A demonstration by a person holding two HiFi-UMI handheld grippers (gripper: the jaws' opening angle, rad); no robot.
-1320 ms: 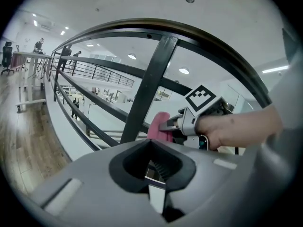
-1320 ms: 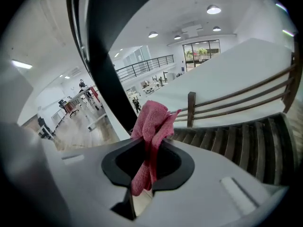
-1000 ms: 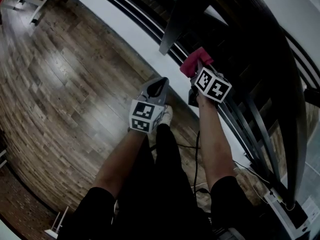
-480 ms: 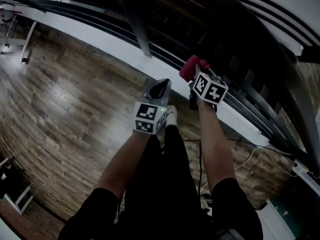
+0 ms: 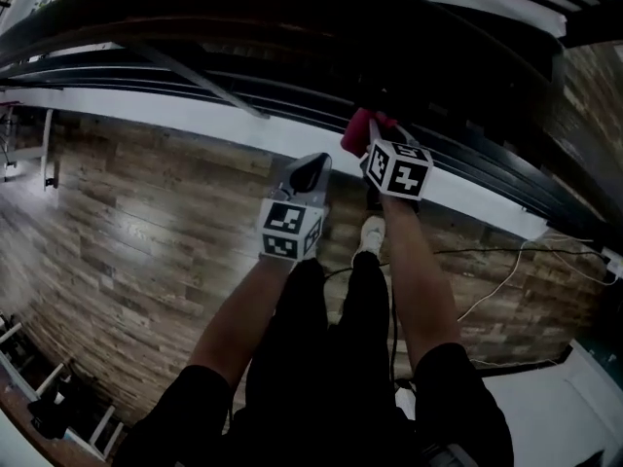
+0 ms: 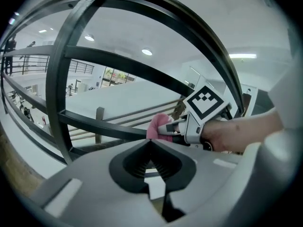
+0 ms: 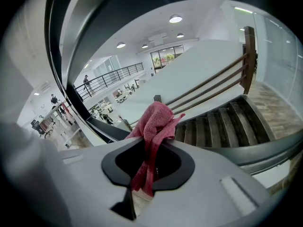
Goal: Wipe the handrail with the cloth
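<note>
My right tool (image 5: 368, 142) is clamped on the red cloth (image 5: 356, 129). A bunched wad pokes out past the jaws, a tail hangs behind them, and the cloth is held up by the dark handrail (image 5: 292, 13). I can't tell whether it touches yet. The left tool (image 5: 310, 170) hovers lower and beside it, jaws together on nothing. To wipe well, I'd press the wad, not the jaw tips, onto the rail, then drag along its run in one steady stroke, with a firm grip so the cloth doesn't pull free and the left tool clear of the bars.
</note>
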